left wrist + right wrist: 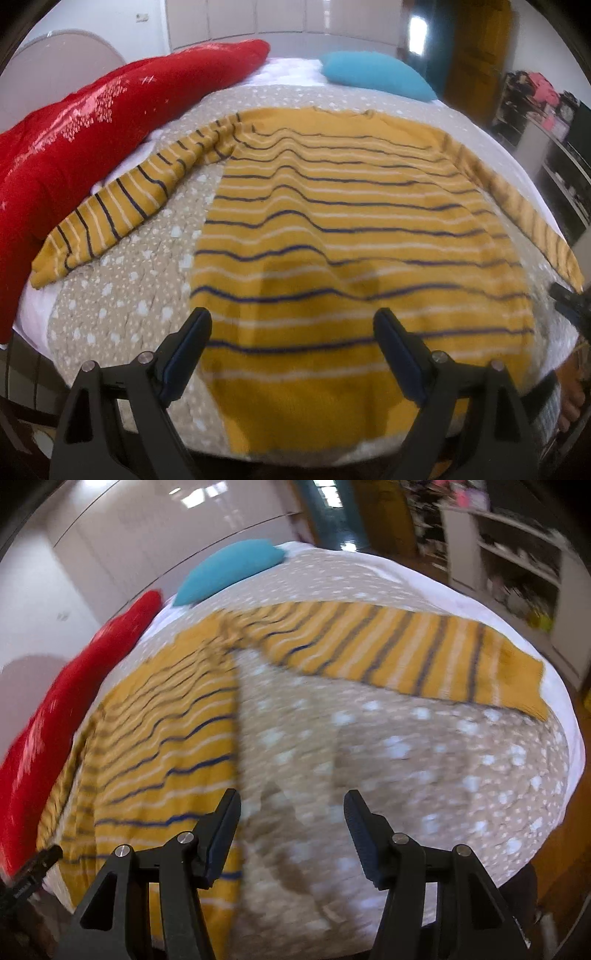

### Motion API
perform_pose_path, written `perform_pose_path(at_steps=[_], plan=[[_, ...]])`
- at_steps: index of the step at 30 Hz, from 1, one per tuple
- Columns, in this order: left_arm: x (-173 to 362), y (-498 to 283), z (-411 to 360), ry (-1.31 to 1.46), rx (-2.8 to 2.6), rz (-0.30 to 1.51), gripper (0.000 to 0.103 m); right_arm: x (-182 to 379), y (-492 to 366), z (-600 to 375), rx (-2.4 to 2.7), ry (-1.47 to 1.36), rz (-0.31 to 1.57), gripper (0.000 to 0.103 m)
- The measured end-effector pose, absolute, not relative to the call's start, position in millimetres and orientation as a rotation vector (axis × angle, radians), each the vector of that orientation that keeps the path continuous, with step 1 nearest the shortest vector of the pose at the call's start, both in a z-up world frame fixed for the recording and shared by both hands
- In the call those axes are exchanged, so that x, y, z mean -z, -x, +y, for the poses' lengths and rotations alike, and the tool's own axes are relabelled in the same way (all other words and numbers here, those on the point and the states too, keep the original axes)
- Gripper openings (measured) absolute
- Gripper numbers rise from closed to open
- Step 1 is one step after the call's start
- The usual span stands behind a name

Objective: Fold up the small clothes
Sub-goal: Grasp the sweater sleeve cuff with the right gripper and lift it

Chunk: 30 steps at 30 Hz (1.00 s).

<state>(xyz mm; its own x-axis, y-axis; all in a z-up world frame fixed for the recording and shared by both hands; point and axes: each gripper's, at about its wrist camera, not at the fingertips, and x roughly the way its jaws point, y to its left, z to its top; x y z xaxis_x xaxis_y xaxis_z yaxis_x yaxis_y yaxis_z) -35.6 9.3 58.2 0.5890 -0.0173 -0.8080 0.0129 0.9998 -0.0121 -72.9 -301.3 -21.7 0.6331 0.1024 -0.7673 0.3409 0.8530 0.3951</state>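
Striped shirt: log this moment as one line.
striped shirt: flat on spotted bedspread, sleeves spread | left hand-held gripper: open above hem, holding nothing | right hand-held gripper: open, empty, over bedspread beside shirt | fold: not begun

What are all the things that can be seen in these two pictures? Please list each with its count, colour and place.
striped sweater: one, mustard yellow with dark blue and white stripes, spread flat on the bed, both sleeves out to the sides
bed cover: one, beige with white dots, under the sweater
white sheet: one, at the cover's edges
red cushion: one, long, along the bed's far-left side
blue pillow: one, turquoise, at the bed's far end
shelves: white, cluttered, beside the bed
left claw: black, open, above the sweater's hem
right claw: black, open, holding nothing, above the bare cover beside the sweater
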Motion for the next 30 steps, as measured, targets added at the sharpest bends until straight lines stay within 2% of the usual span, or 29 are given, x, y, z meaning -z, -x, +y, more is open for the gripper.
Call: perform_pose_path(at_steps=[7,14,27,29,30], plan=[[-22,7,12,0.081,0.012,1.035,0.089,39,88,-375,0.264,-0.765,0.825,0.063],[-9,0,-5,0.018,-0.015,1.015,0.103,44,69,-414,0.317,-0.839,0.769,0.063],[0,-4,-10,-0.014,-0.04,0.969,0.103,43,32,-474,0.417,-0.894,0.727,0.062],[-1,-4,-10,-0.015,-0.036,0.97,0.103,44,35,-483,0.45,-0.915,0.725,0.055],[-1,-4,-10,-0.015,-0.033,0.975,0.103,45,35,-487,0.47,-0.925,0.733,0.043]])
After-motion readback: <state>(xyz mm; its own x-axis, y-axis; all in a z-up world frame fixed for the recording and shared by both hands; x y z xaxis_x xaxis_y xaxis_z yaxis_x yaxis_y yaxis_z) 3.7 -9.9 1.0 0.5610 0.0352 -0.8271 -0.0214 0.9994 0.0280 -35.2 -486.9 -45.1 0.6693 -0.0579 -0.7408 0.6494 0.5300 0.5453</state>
